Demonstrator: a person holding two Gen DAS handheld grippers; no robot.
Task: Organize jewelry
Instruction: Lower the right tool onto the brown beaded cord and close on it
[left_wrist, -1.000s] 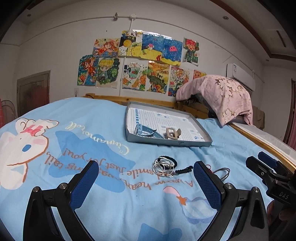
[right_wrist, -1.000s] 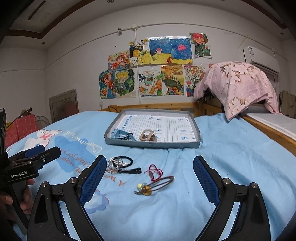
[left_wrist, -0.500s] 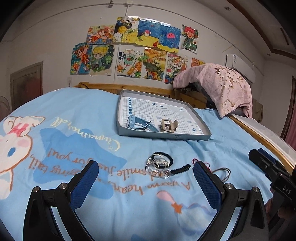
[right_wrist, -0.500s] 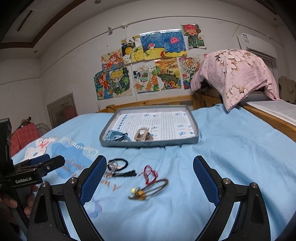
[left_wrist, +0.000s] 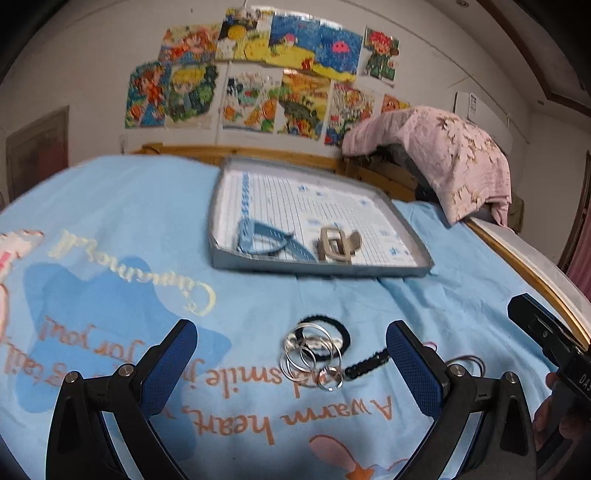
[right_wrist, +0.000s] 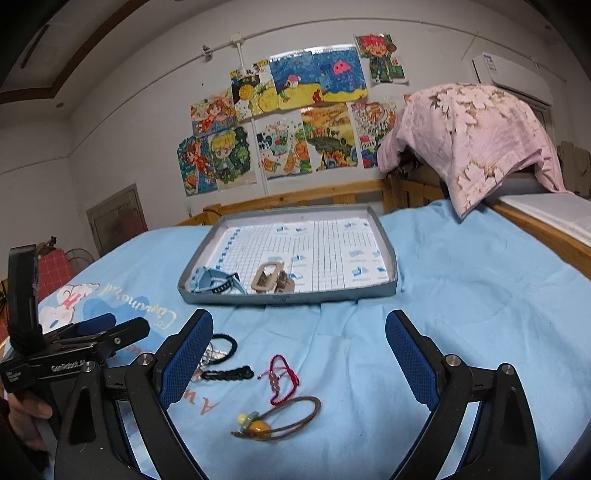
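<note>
We hold both claws, left and right, wide open and empty, low-centre over the loose silver rings and red cord bracelet, ready to lift them into the grey tray

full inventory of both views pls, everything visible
tray: 1, grey, on bed
watch: 1, light blue, in tray
clip: 1, beige, in tray
rings: several, silver, on sheet
hair tie: 1, black, by rings
black bracelet: 1, on sheet
red bracelet: 1, on sheet
brown cord: 1, yellow beads, nearest
sheet: 1, blue
cloth: 1, pink, right
drawings: many, wall
left gripper: open
right gripper: open
</note>
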